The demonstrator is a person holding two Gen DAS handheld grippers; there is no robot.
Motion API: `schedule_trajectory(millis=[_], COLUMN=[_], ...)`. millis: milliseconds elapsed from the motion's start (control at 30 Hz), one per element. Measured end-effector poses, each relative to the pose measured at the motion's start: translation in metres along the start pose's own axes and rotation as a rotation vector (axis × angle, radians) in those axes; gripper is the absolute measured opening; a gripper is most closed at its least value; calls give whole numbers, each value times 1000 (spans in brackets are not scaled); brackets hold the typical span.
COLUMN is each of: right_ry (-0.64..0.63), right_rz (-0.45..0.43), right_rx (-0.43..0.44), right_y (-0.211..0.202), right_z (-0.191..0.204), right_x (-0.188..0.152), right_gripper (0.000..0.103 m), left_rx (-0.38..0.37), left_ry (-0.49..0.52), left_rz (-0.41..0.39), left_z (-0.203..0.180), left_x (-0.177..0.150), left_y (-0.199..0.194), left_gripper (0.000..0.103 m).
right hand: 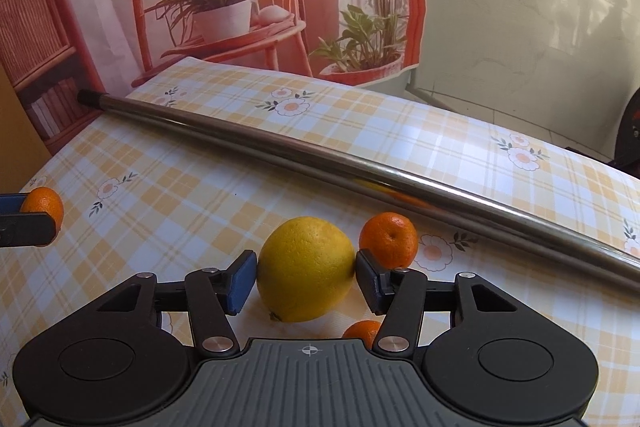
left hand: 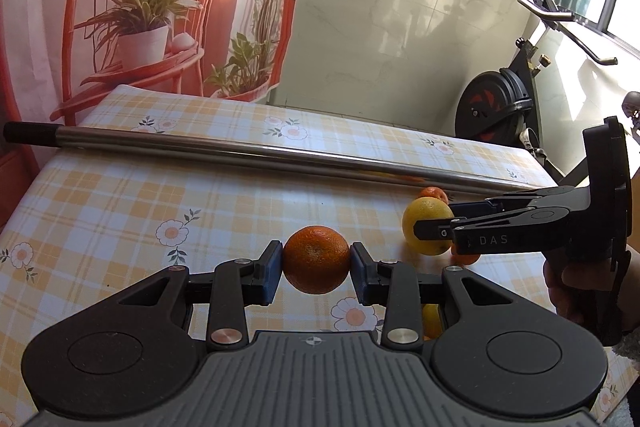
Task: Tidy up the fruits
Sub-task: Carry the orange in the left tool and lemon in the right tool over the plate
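Observation:
My left gripper (left hand: 316, 261) is shut on a dark orange tangerine (left hand: 316, 259) and holds it above the checked tablecloth (left hand: 120, 211). The same tangerine (right hand: 45, 205) shows at the left edge of the right wrist view. A large yellow lemon (right hand: 306, 269) rests on the cloth between the blue pads of my right gripper (right hand: 306, 273). The pads stand close at both its sides, with a sliver of gap at the left pad (right hand: 242, 281). Two more tangerines lie by the lemon, one behind it (right hand: 389, 239) and one in front (right hand: 362, 333).
A long steel pole (right hand: 360, 171) with a black end cap lies across the table behind the fruit. Another yellowish fruit (left hand: 431, 319) peeks out under my left gripper's right finger. A printed backdrop hangs behind the table. An exercise bike (left hand: 496, 111) stands off its far right corner.

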State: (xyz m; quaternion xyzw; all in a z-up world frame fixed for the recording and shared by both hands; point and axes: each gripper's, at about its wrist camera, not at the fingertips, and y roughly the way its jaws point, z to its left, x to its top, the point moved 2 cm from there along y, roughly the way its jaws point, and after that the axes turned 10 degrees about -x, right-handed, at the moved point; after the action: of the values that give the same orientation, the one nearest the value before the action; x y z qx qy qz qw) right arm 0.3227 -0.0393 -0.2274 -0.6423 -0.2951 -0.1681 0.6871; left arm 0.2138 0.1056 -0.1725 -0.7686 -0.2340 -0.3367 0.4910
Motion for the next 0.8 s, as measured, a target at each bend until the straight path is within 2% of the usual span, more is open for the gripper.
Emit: schedule_trajectory(millis=[500,633,800], right_ry=[70,93,107], right_rz=[-91,-85,-36], right_rx=[28,28,47], right_y=[-95,-118,-132], right_z=[-11,-10,-4], right_x=[-17,-35,-62], right_gripper=[48,48,48], left_rx=[-67,-80,-99], left_ry=[49,60,75], left_rz=[0,8,24], left_z=[-24,-30,-37], left_x=[-18,-24,-33], left_y=[-17,-19,-21], left_gripper=[38,38,38])
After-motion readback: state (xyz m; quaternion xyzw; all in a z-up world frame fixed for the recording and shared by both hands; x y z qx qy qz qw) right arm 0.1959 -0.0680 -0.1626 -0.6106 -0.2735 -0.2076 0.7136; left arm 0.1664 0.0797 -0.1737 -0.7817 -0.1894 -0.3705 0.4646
